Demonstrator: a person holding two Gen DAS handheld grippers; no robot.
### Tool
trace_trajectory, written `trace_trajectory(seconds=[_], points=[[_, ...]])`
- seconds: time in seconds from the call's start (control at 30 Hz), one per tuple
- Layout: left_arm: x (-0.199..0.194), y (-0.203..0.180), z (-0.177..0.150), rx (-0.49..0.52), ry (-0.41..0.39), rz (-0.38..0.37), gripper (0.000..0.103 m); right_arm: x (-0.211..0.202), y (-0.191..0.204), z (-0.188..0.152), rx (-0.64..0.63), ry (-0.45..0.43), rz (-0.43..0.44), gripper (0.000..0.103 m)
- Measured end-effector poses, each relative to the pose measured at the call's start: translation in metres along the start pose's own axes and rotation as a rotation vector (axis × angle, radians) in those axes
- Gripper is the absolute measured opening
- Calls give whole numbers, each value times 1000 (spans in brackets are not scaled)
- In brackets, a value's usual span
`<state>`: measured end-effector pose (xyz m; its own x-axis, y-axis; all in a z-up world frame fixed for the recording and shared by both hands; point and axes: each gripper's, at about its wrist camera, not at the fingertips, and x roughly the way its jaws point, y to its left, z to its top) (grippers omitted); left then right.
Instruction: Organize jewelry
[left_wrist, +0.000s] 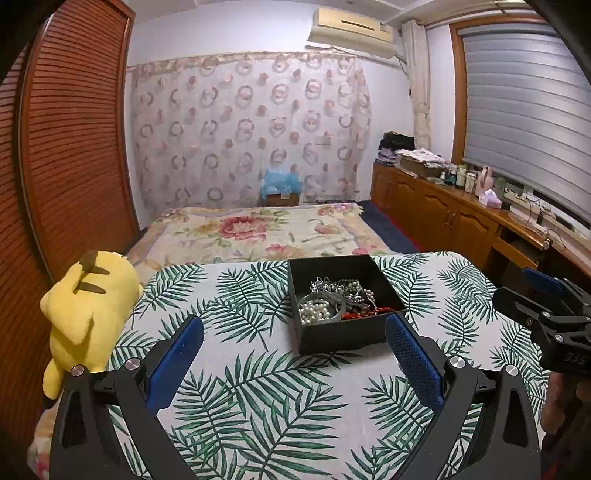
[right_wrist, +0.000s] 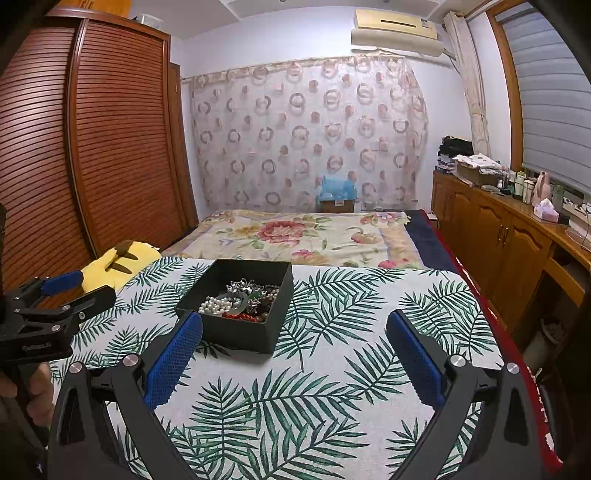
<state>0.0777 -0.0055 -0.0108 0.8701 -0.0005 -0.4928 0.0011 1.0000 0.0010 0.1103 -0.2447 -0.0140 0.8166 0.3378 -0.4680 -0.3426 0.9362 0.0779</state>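
A black open box (left_wrist: 332, 338) stands on the leaf-print cloth (left_wrist: 258, 387). It holds tangled jewelry: a white pearl string (left_wrist: 314, 311), a red bead string (left_wrist: 364, 314) and silver chains (left_wrist: 334, 286). My left gripper (left_wrist: 294, 323) is open and empty, just short of the box, with its right finger by the box's near right corner. My right gripper (right_wrist: 294, 321) is open and empty, to the right of the box (right_wrist: 240, 334); its left finger is by the box's near left corner. The pearls (right_wrist: 218, 304) show there too. Each gripper shows at the edge of the other's view.
A yellow plush toy (left_wrist: 86, 314) lies at the cloth's left edge, next to a wooden louvred wardrobe (left_wrist: 74, 147). A flowered bed (left_wrist: 258, 229) lies beyond the table. A wooden cabinet (right_wrist: 498, 236) with bottles stands along the right wall.
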Motion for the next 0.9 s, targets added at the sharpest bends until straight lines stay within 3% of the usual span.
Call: trace_trajectory(seconds=[0.9], points=[[-1, -4, 1, -3, 1, -3, 95, 0, 1, 0, 1, 0, 2, 101]])
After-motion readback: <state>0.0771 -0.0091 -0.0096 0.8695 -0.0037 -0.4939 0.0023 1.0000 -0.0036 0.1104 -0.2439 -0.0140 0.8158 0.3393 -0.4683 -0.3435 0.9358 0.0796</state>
